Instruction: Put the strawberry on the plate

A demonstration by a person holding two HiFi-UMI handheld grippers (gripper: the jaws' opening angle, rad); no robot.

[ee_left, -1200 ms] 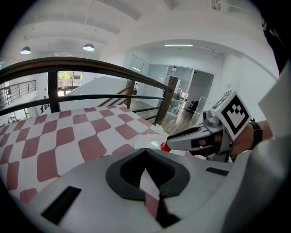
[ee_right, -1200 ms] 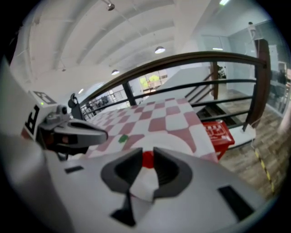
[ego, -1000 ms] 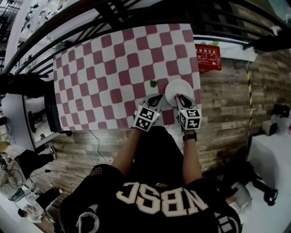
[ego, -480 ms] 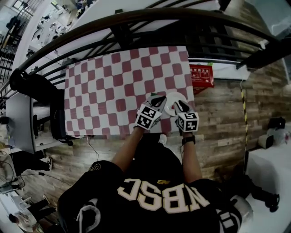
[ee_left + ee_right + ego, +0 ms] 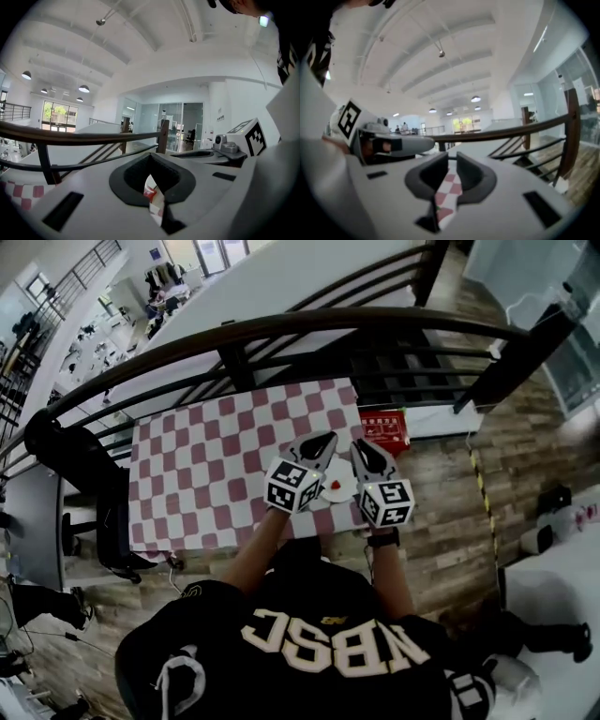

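A small red strawberry (image 5: 336, 486) lies on the white plate (image 5: 346, 492) at the near right corner of the red-and-white checked table (image 5: 206, 465). Both grippers are held high above it, close to the head camera. My left gripper (image 5: 326, 438) has its jaws together with nothing held. Through its thin slit in the left gripper view (image 5: 152, 185) I see the strawberry (image 5: 150, 191) and plate below. My right gripper (image 5: 359, 446) is also shut and empty. Its slit (image 5: 451, 173) shows only checked cloth (image 5: 447, 194).
A black curved railing (image 5: 281, 329) runs along the table's far side. A red box (image 5: 386, 427) stands on the wooden floor to the right of the table. A dark chair (image 5: 108, 512) sits at the left end. The plate is close to the table's near edge.
Both grippers have lifted off the table towards the head camera. The red thing seen at the right gripper's tips a second ago is gone from them; the strawberry lies free on the plate.
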